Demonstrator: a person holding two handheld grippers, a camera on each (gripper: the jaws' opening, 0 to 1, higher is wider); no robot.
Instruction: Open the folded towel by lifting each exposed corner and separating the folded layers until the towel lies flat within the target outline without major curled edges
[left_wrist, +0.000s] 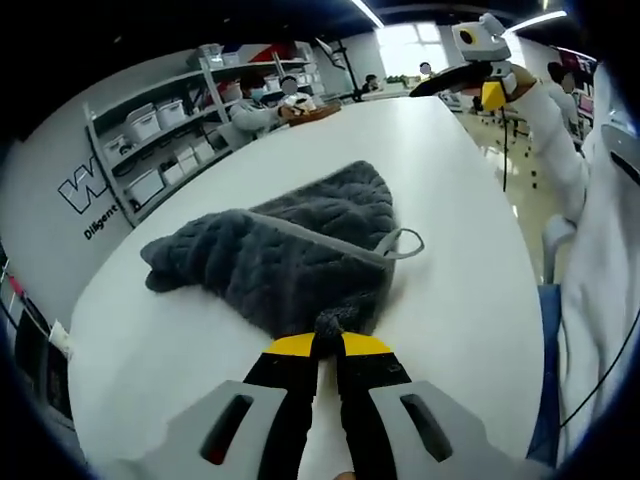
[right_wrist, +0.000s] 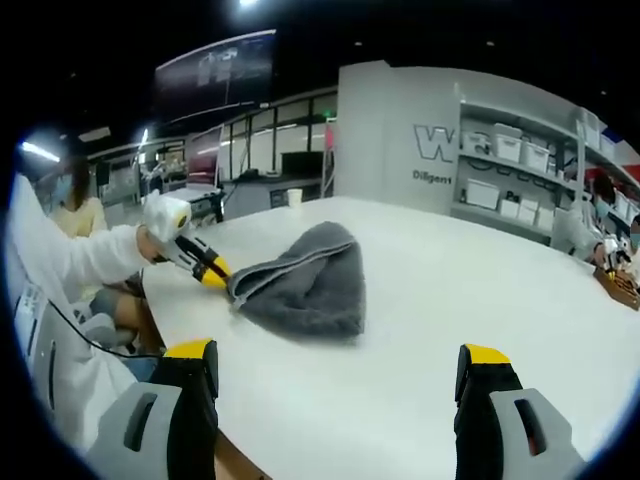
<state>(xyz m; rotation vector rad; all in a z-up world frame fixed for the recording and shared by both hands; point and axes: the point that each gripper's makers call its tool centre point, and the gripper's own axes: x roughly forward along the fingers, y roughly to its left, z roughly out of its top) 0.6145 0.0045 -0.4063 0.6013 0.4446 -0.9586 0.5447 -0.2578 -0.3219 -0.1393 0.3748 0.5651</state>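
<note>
My left hand-held gripper (left_wrist: 327, 345) pinches the towel (left_wrist: 290, 250) corner near the tabletop (left_wrist: 470, 270) edge; my right hand-held gripper (right_wrist: 338, 365) hangs wide apart.

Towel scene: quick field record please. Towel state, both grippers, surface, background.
towel: grey towel, folded and bunched, hanging loop at one edge
left gripper: left gripper shut on the towel's near corner
right gripper: right gripper open, jaws wide apart, raised clear of the towel
surface: white table
outline: no target outline visible on the table
background: shelving with storage bins, people seated at the far end
</note>
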